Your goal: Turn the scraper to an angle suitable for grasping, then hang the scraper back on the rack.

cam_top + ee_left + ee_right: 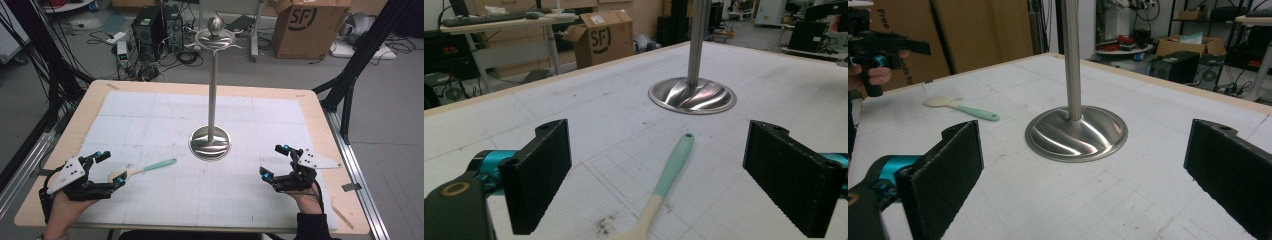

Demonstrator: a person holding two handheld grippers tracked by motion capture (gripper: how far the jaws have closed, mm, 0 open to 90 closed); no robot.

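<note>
Fingers [541,175] flank mint-handled cream spatula [669,175].

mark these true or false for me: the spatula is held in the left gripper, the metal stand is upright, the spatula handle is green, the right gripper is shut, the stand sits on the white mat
1. The spatula is held in the left gripper. False: it lies flat on the mat, and the open jaws stand to either side of it without pressing on it.
2. The metal stand is upright. True.
3. The spatula's handle is green. True: mint green, with a cream head.
4. The right gripper is shut. False: its jaws stand wide apart with nothing between them.
5. The stand sits on the white mat. True: its round base rests on the mat, near the middle.
</note>
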